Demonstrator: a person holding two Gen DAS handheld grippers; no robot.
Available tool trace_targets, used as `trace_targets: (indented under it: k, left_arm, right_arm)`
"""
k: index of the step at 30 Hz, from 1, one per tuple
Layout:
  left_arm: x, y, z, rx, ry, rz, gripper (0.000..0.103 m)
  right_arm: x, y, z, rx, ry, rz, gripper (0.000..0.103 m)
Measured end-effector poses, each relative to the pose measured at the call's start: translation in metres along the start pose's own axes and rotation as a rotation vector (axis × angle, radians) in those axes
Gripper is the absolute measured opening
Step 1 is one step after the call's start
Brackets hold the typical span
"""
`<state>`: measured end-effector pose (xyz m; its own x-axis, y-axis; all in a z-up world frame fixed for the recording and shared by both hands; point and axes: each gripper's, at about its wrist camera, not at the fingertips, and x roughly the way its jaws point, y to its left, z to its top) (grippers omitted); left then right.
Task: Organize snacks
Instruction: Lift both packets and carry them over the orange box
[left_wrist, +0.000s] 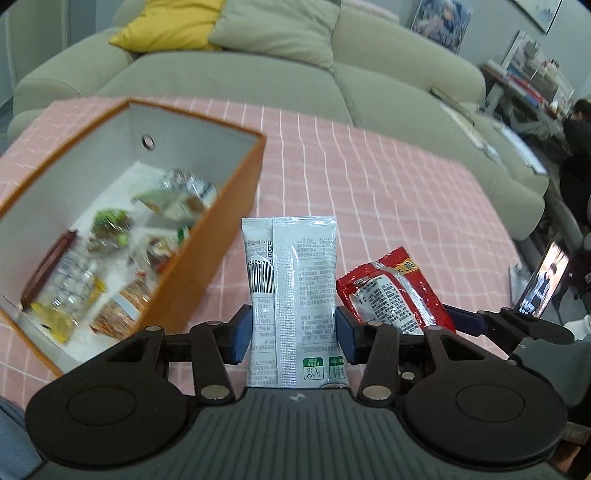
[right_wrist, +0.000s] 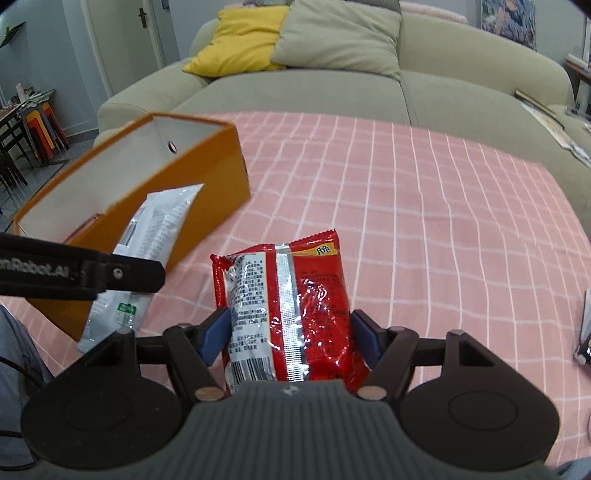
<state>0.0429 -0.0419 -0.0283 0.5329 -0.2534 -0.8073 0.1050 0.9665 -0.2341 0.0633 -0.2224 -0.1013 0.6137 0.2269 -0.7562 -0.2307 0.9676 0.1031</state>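
Observation:
My left gripper (left_wrist: 293, 334) is shut on a white snack packet (left_wrist: 291, 273), held upright just right of the orange box (left_wrist: 221, 221). The box is open on top, white inside, and holds several snack packets (left_wrist: 110, 258). My right gripper (right_wrist: 290, 338) is shut on a red snack packet (right_wrist: 291, 295), held above the pink checked tablecloth (right_wrist: 424, 221). In the left wrist view the red packet (left_wrist: 391, 291) shows to the right of the white one. In the right wrist view the white packet (right_wrist: 155, 229) and the left gripper's arm (right_wrist: 81, 273) show beside the orange box (right_wrist: 155, 192).
A beige sofa (left_wrist: 295, 74) with a yellow cushion (left_wrist: 170, 26) stands behind the table. A phone (left_wrist: 543, 284) leans at the table's right edge. Shelves and a seated person (left_wrist: 576, 147) are at the far right. Chairs (right_wrist: 22, 133) stand at the far left.

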Motion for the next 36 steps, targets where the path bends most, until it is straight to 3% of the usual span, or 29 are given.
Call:
trace_targets:
  k: [10, 20, 29, 36]
  left_arm:
    - [-0.042, 0.043, 0.031, -0.046, -0.092, 0.032, 0.054]
    - [-0.059, 0.090, 0.081, 0.013, -0.132, 0.132, 0.054]
    - [-0.004, 0.122, 0.110, 0.101, 0.011, 0.187, 0.054]
    - [0.053, 0.141, 0.110, 0.161, 0.138, 0.169, 0.054]
  right_arm:
    - [-0.014, 0.045, 0.049, -0.121, -0.076, 0.070, 0.068]
    - [0.006, 0.095, 0.112, -0.254, -0.092, 0.201, 0.068]
    - [0.070, 0.141, 0.159, -0.432, -0.033, 0.188, 0.068]
    - [0.126, 0.157, 0.158, -0.608, 0.062, 0.153, 0.068]
